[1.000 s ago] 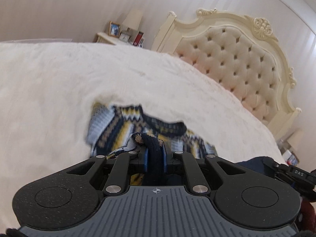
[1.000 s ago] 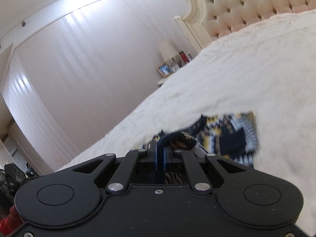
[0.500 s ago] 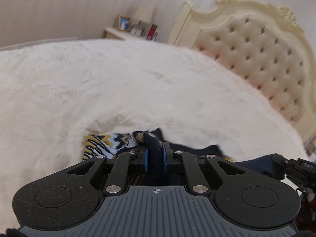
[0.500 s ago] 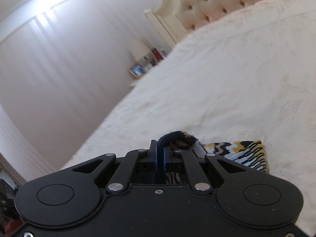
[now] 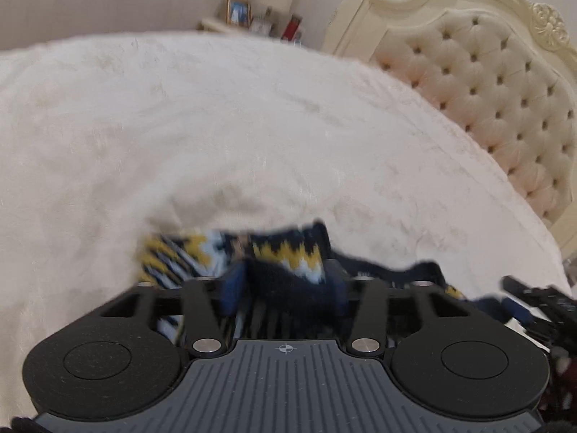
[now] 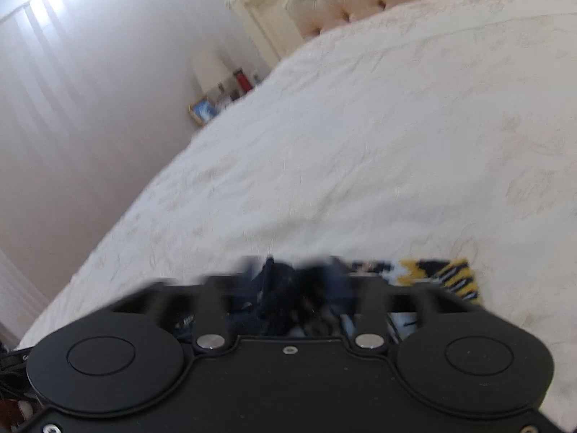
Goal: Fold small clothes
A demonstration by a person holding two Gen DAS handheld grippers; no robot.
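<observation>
while both tools sit low over the bed (image 5: 252, 137), the little knitted sweater (image 5: 288, 252) lies bunched on the white cover right in front of them, its navy, yellow and pale blue zigzag showing to either side

the left gripper (image 5: 285, 281) has its blue pads spread apart, with a dark fold of the knit lying loose between them rather than pinched; from where i stand that reads as letting go

the right gripper (image 6: 299, 288) is harder to read, since its view is smeared by motion; its fingers look parted with navy cloth in the gap, but i cannot tell for sure whether it grips or not; a striped yellow corner of the sweater (image 6: 440, 278) pokes out on its right side

as a judgement, this is the end of one fold: an edge laid over the body of the garment and being set down

the next move calls for backing both tools clear without dragging the knit, since the soft wool could snag on a pad and pull the fold open, then finding a fresh edge to take for another fold

the tufted headboard (image 5: 497, 83) and a nightstand with a picture frame (image 5: 238, 11) stand well apart from the work
</observation>
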